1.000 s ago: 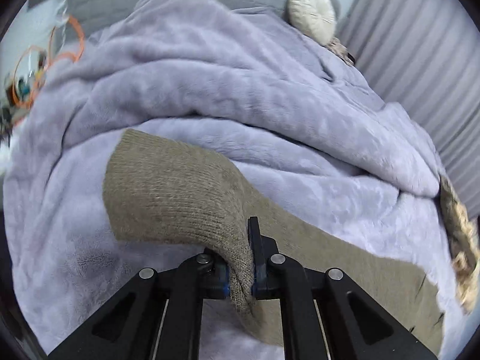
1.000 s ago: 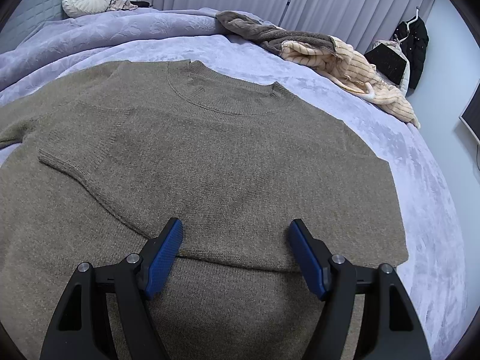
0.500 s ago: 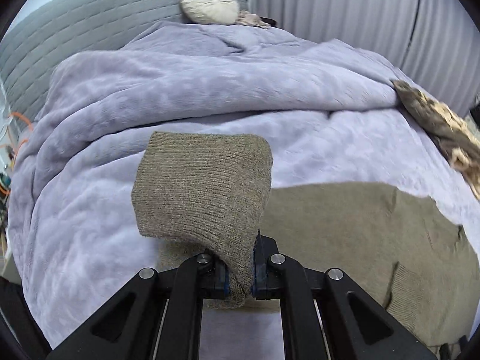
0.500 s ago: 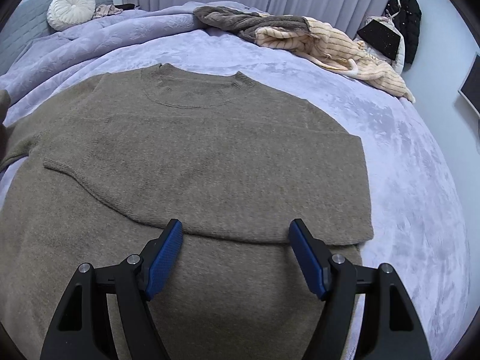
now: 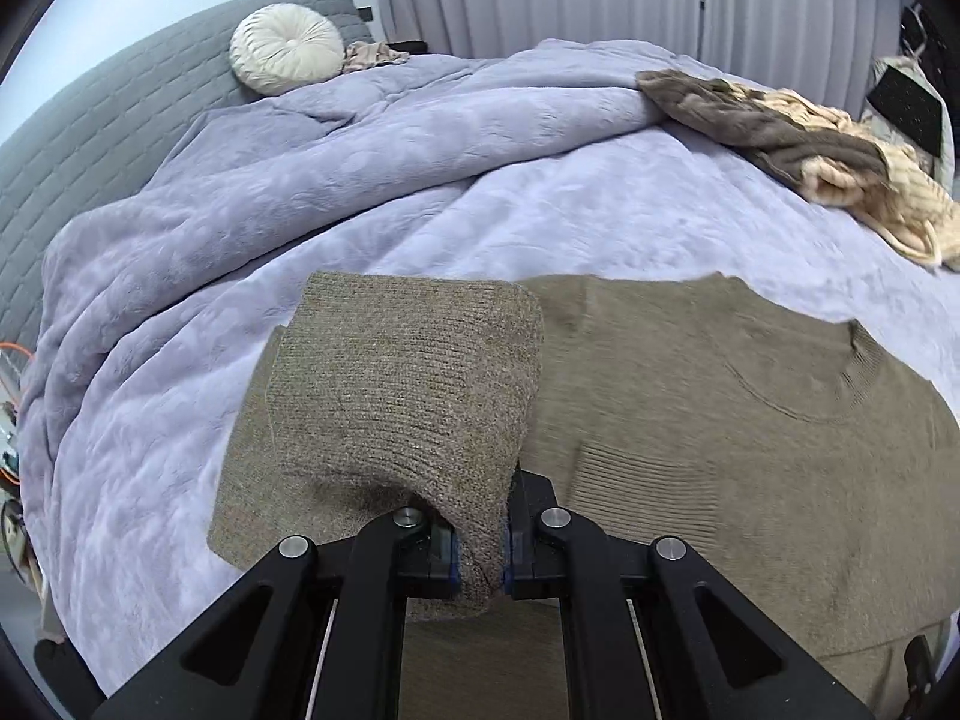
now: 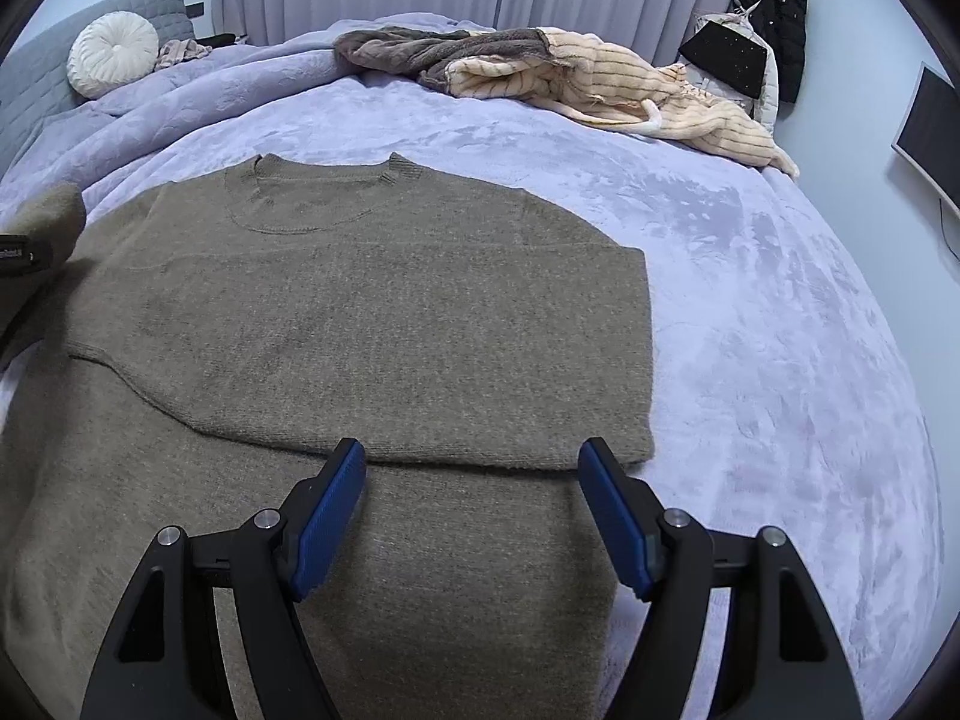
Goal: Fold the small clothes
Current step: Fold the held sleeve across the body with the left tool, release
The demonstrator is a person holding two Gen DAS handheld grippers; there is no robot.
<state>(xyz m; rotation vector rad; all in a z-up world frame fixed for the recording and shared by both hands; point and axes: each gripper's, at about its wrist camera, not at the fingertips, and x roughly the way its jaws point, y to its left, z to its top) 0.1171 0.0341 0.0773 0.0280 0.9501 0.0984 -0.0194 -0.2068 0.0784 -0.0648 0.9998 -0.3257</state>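
Lilac bed [image 6: 780, 312]; left gripper [image 5: 480, 564] clamps sweater [image 6: 372, 312] sleeve; right gripper [image 6: 474, 510] wide, empty.

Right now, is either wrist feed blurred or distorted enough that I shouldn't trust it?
Left wrist view: the sweater body smears with motion blur, while the sleeve cuff in the left tongs stays sharp. Right wrist view: crisp, evenly lit; fisheye bends the bed edges.
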